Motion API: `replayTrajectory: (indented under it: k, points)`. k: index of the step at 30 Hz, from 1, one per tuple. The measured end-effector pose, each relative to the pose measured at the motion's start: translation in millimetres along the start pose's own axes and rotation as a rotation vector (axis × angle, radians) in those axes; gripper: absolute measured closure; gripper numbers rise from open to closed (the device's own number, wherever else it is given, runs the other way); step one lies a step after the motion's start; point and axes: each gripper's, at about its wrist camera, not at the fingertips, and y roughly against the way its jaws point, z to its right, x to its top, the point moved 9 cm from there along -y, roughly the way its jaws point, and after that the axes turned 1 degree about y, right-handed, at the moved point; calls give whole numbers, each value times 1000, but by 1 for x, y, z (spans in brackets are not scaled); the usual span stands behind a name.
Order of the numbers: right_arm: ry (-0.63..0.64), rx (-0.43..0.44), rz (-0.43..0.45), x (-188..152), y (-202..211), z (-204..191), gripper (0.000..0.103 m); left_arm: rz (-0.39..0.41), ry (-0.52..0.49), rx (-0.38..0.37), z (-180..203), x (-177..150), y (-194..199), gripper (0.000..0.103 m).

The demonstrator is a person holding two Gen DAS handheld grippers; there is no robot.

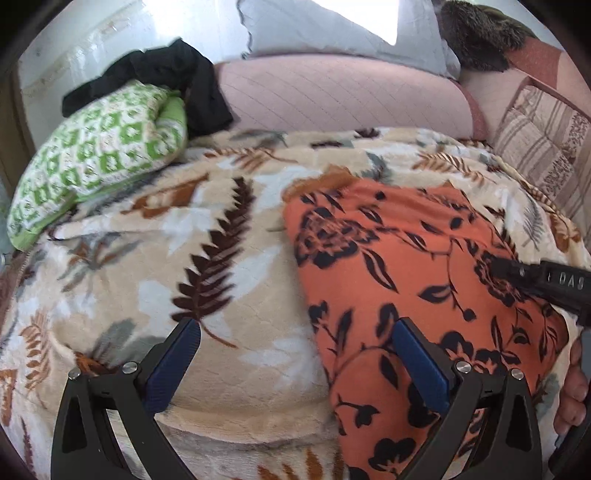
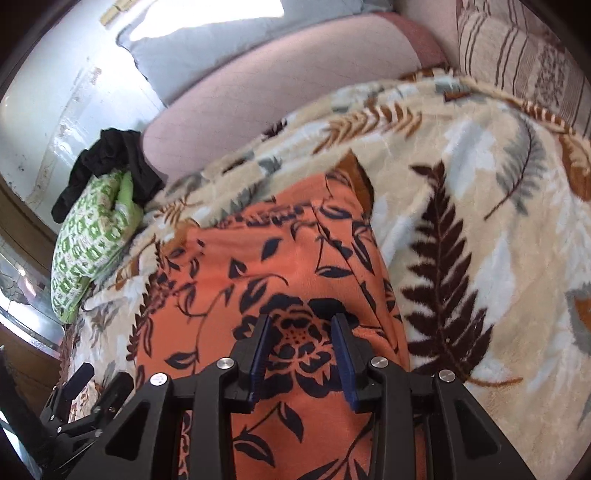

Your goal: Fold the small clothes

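Observation:
An orange garment with black flowers (image 1: 417, 280) lies flat on the leaf-print blanket (image 1: 192, 236); it also shows in the right wrist view (image 2: 280, 266). My left gripper (image 1: 295, 328) is open wide and empty, straddling the garment's left edge, its right finger over the cloth. My right gripper (image 2: 301, 321) is open, hovering just over the garment's middle, nothing between its pads. It shows in the left wrist view (image 1: 535, 277) coming in from the right over the cloth. The left gripper shows at the lower left of the right wrist view (image 2: 92, 384).
A green-and-white patterned pillow (image 1: 96, 158) with a black garment (image 1: 177, 81) on it lies at the far left. A pink quilted bolster (image 1: 332, 92), a grey pillow (image 1: 332, 26) and a striped cushion (image 1: 543, 147) line the back. A wall stands behind.

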Motion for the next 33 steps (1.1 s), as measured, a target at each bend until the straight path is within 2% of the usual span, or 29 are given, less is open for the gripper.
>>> replayTrajectory:
  k: [2, 5, 8, 11, 14, 17, 23, 27, 30, 33]
  points:
    - [-2, 14, 4, 2, 4, -1, 66, -14, -3, -8, 4, -4, -4, 0]
    - [-19, 37, 26, 8, 11, 3, 66, 17, -5, -25, 6, 1, 4, 0]
    - [-65, 38, 55, 17, 20, 17, 66, 38, 8, -78, 10, 5, 10, 0]
    - [-85, 25, 78, 23, 25, 25, 66, 16, 19, -136, 16, 2, 7, 0]
    - [-72, 36, 54, 21, 20, 21, 66, -40, -8, -93, 19, -7, -7, 0]
    - [-51, -24, -50, 6, -2, 25, 66, -78, -6, -91, 20, -16, -16, 0]
    - [-61, 15, 4, 11, 9, 23, 66, -31, -21, -62, 20, -11, -5, 0]
    - [-29, 51, 21, 16, 12, 13, 66, -4, -4, -78, 17, -3, 3, 0]
    - [-57, 73, 28, 26, 10, 7, 66, -20, 1, -89, 17, -4, 1, 0]
    - [-65, 50, 0, 42, -12, 4, 66, -42, -36, -56, 20, -12, -1, 0]
